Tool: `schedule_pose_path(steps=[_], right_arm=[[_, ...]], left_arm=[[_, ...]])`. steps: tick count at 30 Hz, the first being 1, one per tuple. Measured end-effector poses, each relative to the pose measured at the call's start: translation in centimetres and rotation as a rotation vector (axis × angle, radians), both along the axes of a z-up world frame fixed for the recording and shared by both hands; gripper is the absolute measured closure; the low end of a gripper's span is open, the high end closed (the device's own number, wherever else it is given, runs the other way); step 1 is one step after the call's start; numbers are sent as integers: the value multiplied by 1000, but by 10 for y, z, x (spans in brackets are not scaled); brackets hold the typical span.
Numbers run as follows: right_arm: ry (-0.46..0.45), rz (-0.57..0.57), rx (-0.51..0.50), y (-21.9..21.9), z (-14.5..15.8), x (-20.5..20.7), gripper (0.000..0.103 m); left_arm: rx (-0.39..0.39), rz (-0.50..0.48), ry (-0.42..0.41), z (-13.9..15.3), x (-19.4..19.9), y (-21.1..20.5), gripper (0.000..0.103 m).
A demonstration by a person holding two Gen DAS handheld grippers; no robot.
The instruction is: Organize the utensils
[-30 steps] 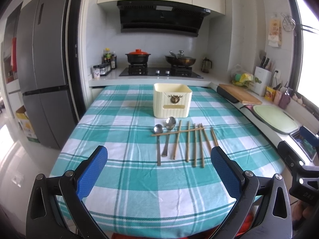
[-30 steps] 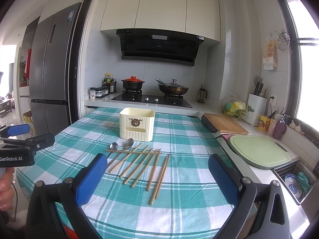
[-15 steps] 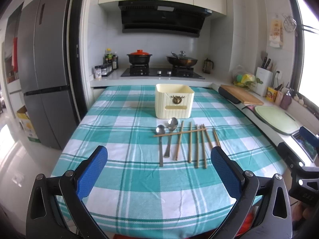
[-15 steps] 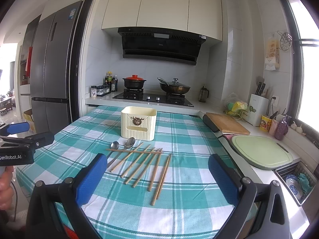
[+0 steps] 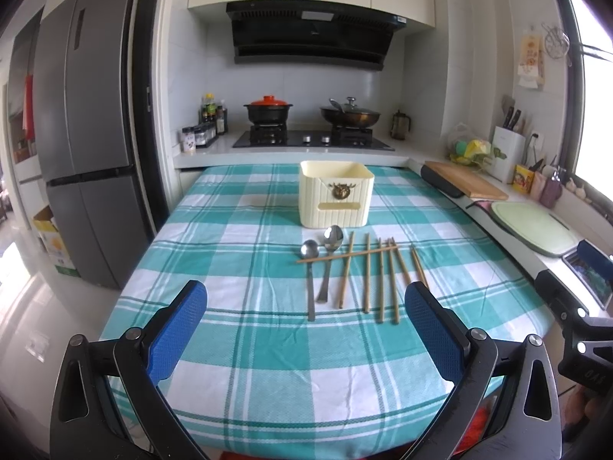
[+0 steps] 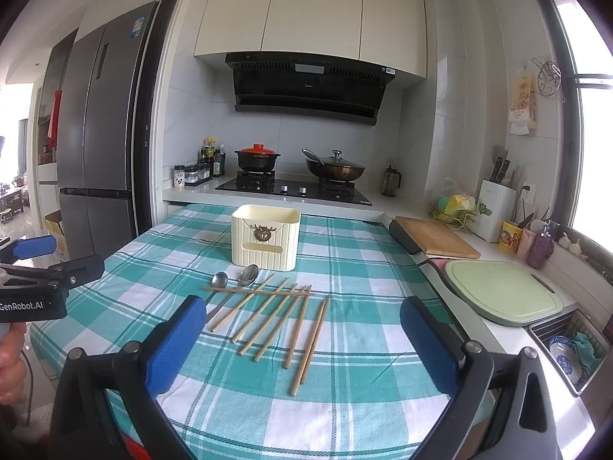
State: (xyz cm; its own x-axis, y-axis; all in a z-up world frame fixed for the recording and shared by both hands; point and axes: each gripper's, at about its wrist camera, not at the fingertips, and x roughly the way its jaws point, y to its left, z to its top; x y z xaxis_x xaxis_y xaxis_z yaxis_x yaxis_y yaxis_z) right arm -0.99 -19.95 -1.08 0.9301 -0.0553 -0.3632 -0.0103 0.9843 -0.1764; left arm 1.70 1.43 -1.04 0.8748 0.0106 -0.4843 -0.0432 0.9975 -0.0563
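Both my grippers, left (image 5: 306,329) and right (image 6: 302,341), gape wide, empty; chopsticks (image 5: 381,280) look light, stiff, slippery—I'd pinch mid-length.

Holder (image 5: 336,199) inside hidden by its front wall; spoon handle (image 6: 216,312) behind right gripper pad.

Each gripper was black plastic with two long fingers faced in blue, dimpled pads. The left gripper (image 5: 306,329) had triangular cut-outs in its finger arms and silver screws (image 5: 132,332) at the pivots. The right gripper (image 6: 302,339) matched it, with a blue pad (image 6: 174,345) on each finger and the same round screws. Seen from the right wrist, the left gripper's side carried white lettering "GenRobot.AI" (image 6: 21,305) on a black body, above a hand (image 6: 9,360) with a thin cable beside it.
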Motion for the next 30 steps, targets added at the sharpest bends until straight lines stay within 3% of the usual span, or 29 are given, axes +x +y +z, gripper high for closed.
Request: schedule_pose_path(steps=[30], right_arm=[[5,1,-4,1,-2,4,0]], left_arm=[[7,7,2,-2,9,8,0]])
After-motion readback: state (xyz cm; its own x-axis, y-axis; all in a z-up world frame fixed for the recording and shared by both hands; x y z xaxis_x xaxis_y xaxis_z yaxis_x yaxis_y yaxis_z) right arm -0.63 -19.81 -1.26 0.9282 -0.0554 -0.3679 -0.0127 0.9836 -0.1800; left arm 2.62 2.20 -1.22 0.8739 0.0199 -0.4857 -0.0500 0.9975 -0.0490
